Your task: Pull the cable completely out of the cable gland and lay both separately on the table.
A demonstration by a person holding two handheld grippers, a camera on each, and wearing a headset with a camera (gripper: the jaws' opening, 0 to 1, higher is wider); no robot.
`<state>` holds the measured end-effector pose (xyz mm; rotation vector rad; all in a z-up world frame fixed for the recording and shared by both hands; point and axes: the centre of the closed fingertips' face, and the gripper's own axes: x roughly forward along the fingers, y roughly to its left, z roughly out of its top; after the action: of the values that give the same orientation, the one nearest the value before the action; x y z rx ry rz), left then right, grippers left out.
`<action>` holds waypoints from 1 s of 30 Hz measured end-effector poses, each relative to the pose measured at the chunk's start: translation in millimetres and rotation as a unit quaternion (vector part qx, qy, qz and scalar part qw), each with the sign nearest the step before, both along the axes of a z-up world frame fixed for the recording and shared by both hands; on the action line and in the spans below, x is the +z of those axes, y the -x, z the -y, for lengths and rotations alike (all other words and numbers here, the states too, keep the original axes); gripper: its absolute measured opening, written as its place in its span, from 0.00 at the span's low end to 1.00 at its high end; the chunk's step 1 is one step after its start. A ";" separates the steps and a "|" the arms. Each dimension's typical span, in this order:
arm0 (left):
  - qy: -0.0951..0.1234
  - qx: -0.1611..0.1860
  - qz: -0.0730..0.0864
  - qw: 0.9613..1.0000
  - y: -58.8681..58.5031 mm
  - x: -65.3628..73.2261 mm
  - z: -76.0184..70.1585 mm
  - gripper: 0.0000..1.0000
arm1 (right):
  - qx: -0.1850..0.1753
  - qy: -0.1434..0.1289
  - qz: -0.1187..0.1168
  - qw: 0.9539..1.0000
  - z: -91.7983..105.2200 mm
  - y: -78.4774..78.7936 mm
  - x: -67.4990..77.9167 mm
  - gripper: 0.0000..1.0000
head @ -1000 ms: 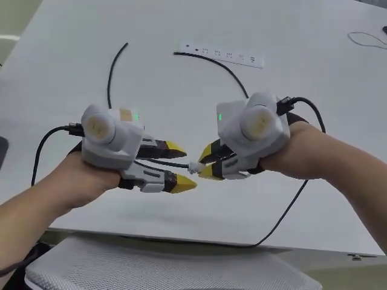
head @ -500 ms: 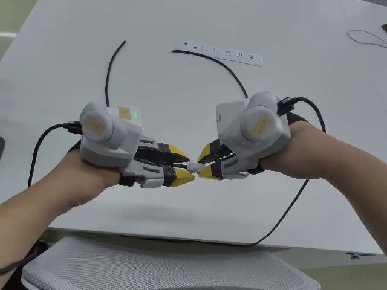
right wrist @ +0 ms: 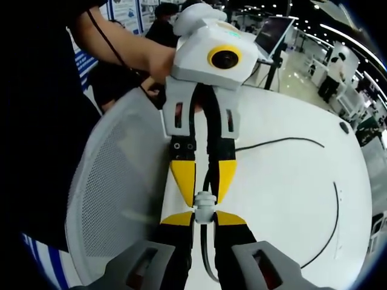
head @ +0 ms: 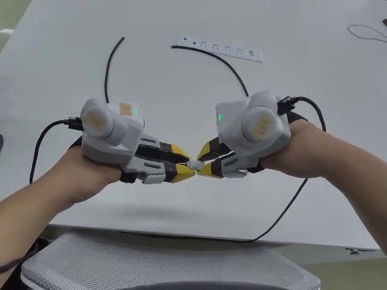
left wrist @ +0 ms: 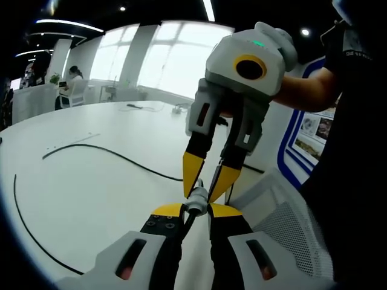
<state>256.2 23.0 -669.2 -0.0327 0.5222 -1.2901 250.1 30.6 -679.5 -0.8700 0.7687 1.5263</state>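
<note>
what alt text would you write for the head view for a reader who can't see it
Two hand-held grippers, left gripper and right gripper, meet tip to tip over a white table, their yellow-tipped jaws closed on a small white cable gland. A black cable and a white power strip lie on the table behind.

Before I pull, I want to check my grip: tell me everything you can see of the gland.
The gland is small, pale grey-white and looks like plastic, with a ridged, nut-like body. It hangs in the air above the near edge of the table. The right gripper clamps it between its yellow tips, and the tips of the left gripper flank its other end. The black cable runs through it, not yet out.
</note>
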 end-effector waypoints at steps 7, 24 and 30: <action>-0.002 0.007 -0.002 1.000 -2.4 2.4 -1.7 0.15 | 0.000 -0.023 0.006 1.000 -1.2 -2.5 2.4 0.08; -0.010 -0.005 0.035 0.999 -3.6 13.4 -3.6 0.15 | -0.173 -0.196 -0.252 0.932 5.8 -15.0 37.0 0.14; -0.016 -0.012 0.047 0.999 -1.8 17.6 -0.9 0.15 | -0.181 -0.227 -0.316 0.903 6.2 -13.0 37.6 0.15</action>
<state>258.0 23.9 -651.6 0.0608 0.4637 -1.3006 263.1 24.3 -641.9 0.1384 0.9151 1.5565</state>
